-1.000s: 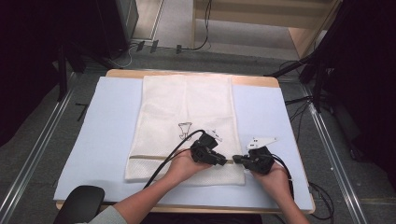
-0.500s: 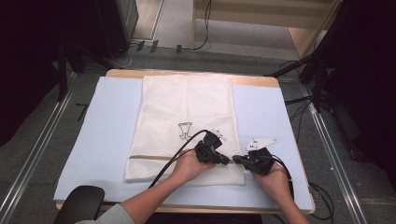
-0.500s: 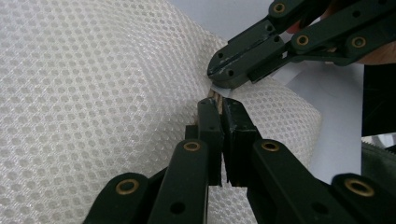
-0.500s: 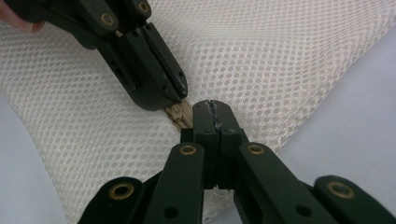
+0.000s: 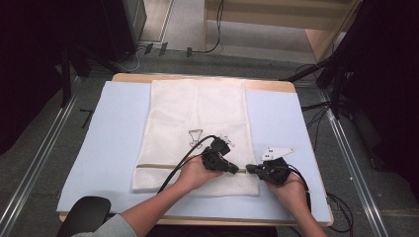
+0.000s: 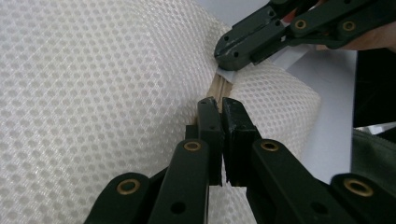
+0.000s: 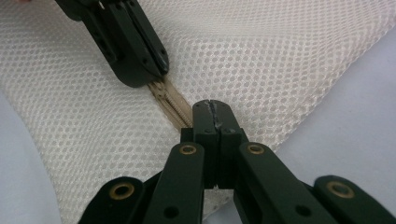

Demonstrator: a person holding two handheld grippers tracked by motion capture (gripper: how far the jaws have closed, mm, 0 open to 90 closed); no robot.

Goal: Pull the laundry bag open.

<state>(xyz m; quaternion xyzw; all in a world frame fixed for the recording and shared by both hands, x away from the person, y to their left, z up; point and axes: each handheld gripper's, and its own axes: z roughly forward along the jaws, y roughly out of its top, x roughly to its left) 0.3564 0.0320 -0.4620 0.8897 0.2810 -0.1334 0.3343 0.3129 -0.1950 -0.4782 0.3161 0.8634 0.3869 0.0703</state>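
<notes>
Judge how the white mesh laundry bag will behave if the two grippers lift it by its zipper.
The mesh bag is probably floppy: in the left gripper view it bulges and creases around the zipper. It looks light, being thin open netting lying flat on the blue mat. With the left gripper and right gripper both shut on the zipper, the rest would likely sag.

text: none legible | labels: none | brands: none | numbers: none

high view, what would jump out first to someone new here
A white mesh laundry bag lies flat on the pale blue mat. Near its front right corner, the left gripper and right gripper meet nose to nose, both shut on the bag's tan zipper.
</notes>
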